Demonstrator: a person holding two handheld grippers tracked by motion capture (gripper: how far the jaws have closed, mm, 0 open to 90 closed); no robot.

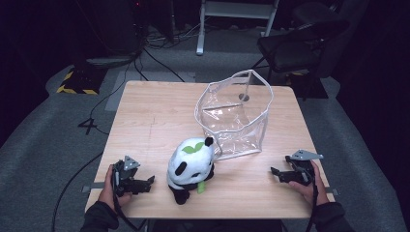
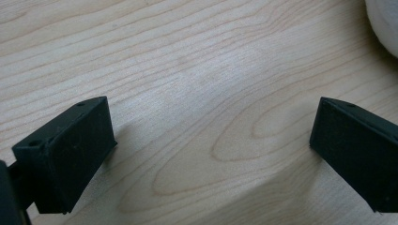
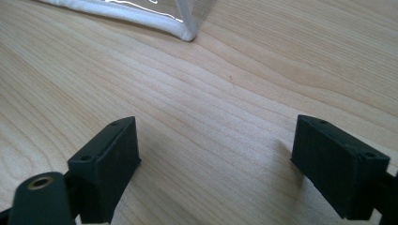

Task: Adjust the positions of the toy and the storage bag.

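Note:
A black-and-white plush panda (image 1: 190, 166) with a green leaf on its head sits near the front middle of the wooden table (image 1: 150, 121). Behind it and to the right stands a clear plastic bag (image 1: 235, 116) with white piping, its mouth wide. My left gripper (image 1: 148, 182) rests at the front left, open, jaws pointing at the panda, a short gap away. A white edge of the panda (image 2: 382, 23) shows at the top right of the left gripper view. My right gripper (image 1: 276, 173) lies at the front right, open and empty. The bag's corner (image 3: 185, 30) lies ahead of it.
A dark chair (image 1: 295, 46) stands beyond the table's far right corner. A white frame (image 1: 237, 14) and cables lie on the grey floor behind. A black-and-yellow striped base (image 1: 77, 79) sits off the far left corner.

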